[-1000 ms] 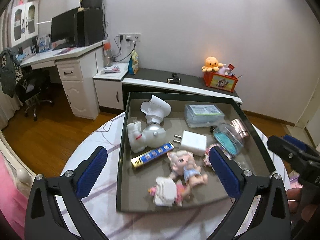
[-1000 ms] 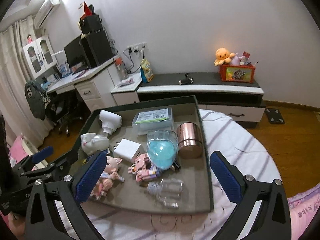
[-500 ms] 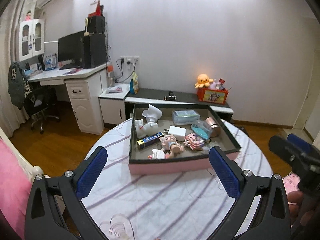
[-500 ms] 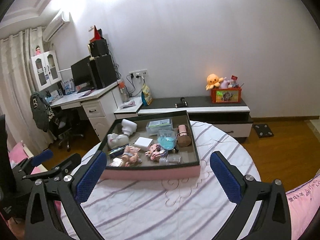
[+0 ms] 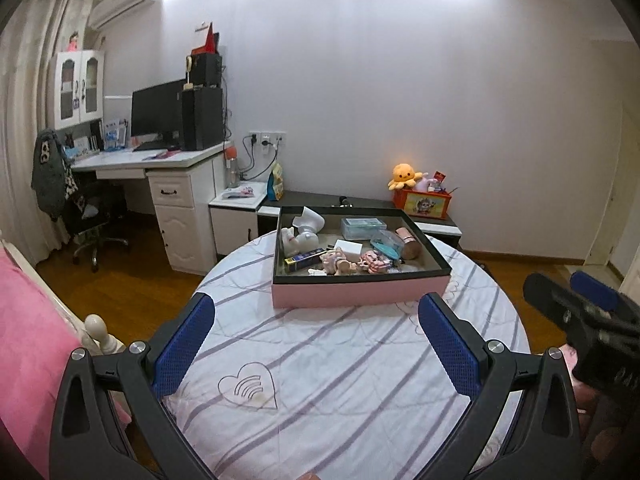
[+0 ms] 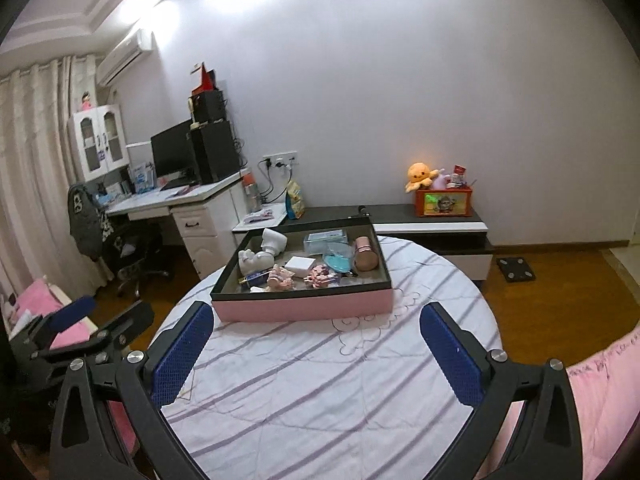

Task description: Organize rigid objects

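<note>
- The left gripper point(image 5: 316, 334) has its jaws spread wide with nothing between them, held above the near part of the round desk point(image 5: 360, 380).
- The right gripper point(image 6: 316, 334) is likewise wide apart and holds nothing, above the same striped cloth; from the left wrist view it shows at the right edge.
- Between both pairs of blue pads point(image 6: 182, 356), farther back on the desk, sits a pink-sided tray point(image 6: 304, 306) with a dark rim, well apart from either gripper.
- Inside the tray lie the rigid objects: a white charger block point(image 6: 299, 264), a rose-gold cylinder point(image 6: 365, 254) on its side at the right, a clear lidded box point(image 6: 325, 240) at the back, a teal-tinted clear item point(image 6: 336, 258), a white rounded device point(image 6: 272, 244) at the left, small pink figurines point(image 6: 280, 278), and a blue and yellow tube point(image 5: 305, 258).
- Behind the desk stand a low dark cabinet point(image 6: 440, 220) with an orange plush octopus point(image 6: 420, 174) and, at left, a white computer desk point(image 6: 192, 204) with a monitor point(image 6: 172, 156).
</note>
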A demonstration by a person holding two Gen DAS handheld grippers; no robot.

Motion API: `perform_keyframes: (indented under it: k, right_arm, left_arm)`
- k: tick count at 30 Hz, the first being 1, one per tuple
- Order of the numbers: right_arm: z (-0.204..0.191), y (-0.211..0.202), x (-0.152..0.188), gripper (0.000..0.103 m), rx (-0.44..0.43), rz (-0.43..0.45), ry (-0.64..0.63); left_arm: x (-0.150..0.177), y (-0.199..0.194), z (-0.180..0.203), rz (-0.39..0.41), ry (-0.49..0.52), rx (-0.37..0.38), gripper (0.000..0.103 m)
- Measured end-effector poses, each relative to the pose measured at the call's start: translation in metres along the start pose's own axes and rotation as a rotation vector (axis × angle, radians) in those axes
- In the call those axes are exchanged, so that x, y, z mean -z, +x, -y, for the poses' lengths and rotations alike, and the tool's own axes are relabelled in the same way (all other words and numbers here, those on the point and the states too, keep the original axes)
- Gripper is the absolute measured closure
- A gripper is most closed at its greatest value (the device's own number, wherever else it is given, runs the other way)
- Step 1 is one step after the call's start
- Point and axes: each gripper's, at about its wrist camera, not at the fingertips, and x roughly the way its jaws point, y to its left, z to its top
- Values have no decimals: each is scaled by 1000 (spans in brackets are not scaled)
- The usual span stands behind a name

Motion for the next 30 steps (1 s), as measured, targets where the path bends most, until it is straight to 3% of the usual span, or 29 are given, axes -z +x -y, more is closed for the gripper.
perform_keyframes:
  k: [11, 25, 30]
  right_arm:
    - [4, -20, 5, 0, 74, 20, -3]
    - [-3, -24, 6, 0, 72, 24, -17]
    - [-4, -23, 8, 0, 70, 18, -18]
  left_arm:
    - [9, -17, 5, 28, -6, 11, 0]
    - [9, -15, 0, -3, -39, 27, 0]
    - [10, -12, -1, -2, -31, -8, 0]
